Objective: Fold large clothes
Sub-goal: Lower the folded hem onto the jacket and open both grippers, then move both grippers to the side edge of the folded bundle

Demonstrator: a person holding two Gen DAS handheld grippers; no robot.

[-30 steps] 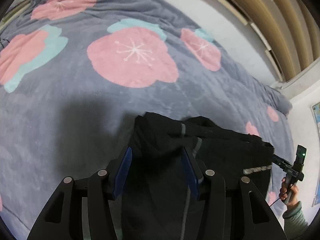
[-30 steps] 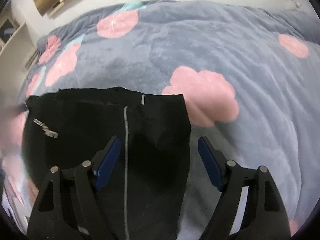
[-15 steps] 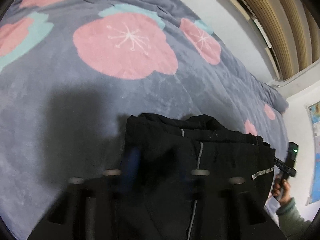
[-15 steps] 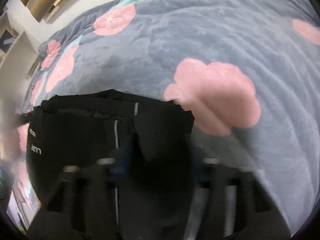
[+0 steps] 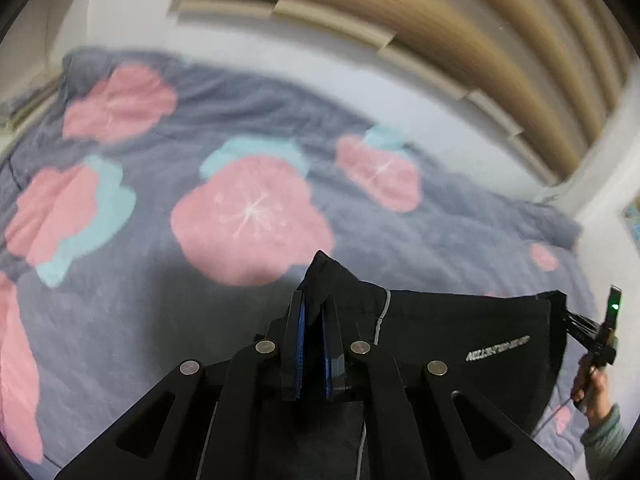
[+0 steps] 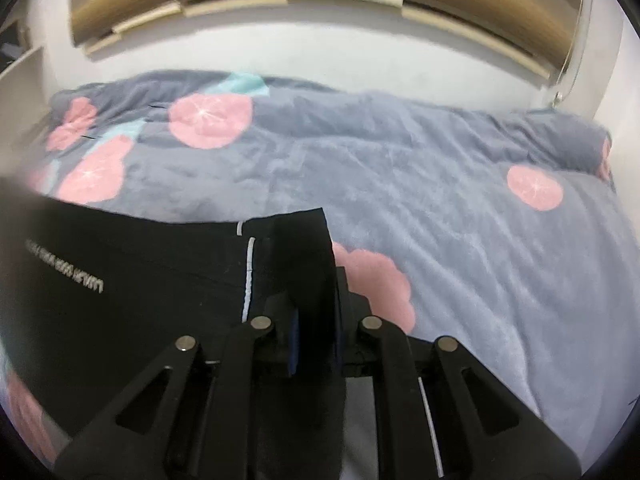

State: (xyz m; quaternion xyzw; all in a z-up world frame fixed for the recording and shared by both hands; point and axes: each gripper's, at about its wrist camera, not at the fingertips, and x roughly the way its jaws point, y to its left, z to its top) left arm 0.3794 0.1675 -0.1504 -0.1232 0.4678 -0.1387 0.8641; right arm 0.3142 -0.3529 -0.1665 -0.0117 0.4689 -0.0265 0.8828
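Grey floral blanket covers the bed. Left wrist view: left gripper jaws pinch a corner of the black garment, held off the bed; right gripper grips the far corner. Right wrist view: jaws clamp the other corner, fabric taut between. Fold partway, laying down remains; lower garment hidden, print unreadable.

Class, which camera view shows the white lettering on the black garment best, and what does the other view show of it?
The left wrist view: the white lettering sits fairly sharp, on a stretched panel of the black garment. In the right wrist view the lettering lies at the left, slanted and more blurred. It is legible in neither view.
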